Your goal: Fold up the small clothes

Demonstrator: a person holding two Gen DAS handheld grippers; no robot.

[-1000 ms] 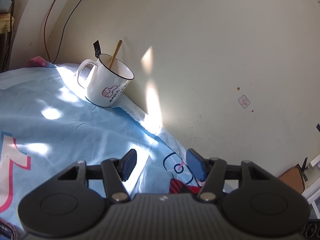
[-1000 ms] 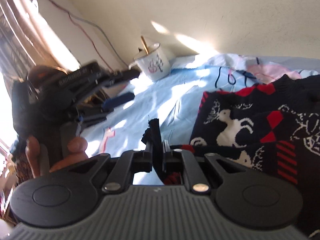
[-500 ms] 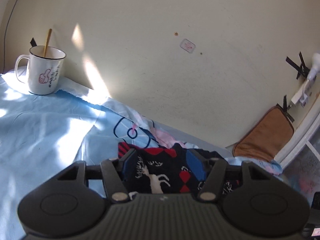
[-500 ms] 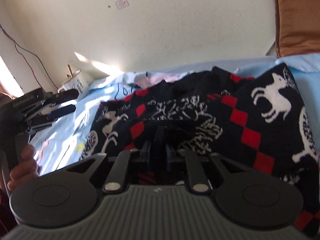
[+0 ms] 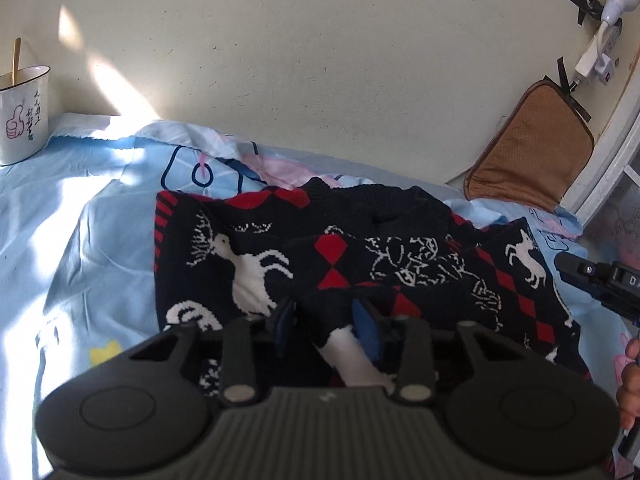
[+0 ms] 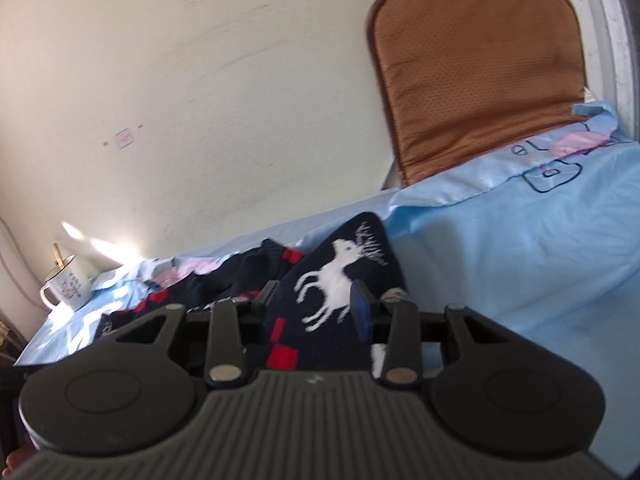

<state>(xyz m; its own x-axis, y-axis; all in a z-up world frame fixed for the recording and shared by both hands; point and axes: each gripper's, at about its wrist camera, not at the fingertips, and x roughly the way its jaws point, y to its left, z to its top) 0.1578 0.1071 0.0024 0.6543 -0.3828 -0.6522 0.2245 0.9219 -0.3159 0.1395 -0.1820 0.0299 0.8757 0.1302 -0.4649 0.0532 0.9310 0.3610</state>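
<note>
A small dark navy knit sweater [image 5: 360,256] with white reindeer and red diamonds lies partly folded on a light blue sheet [image 5: 92,240]. My left gripper [image 5: 326,326] is open, its fingers straddling the sweater's near fold just above the cloth. My right gripper [image 6: 314,306] is open and empty, low over the sweater's right side [image 6: 332,280], where a white reindeer shows between the fingers. The right gripper's tip also shows at the right edge of the left wrist view [image 5: 600,280].
A white mug [image 5: 22,116] with a stick in it stands at the far left by the wall; it also shows in the right wrist view [image 6: 66,284]. A brown cushion [image 6: 476,72] leans on the wall at the right. Cream wall behind the bed.
My right gripper opened and let go of the sweater, then swung right. My left gripper moved right from the mug side to over the sweater. The sweater's edge now lies folded over.
</note>
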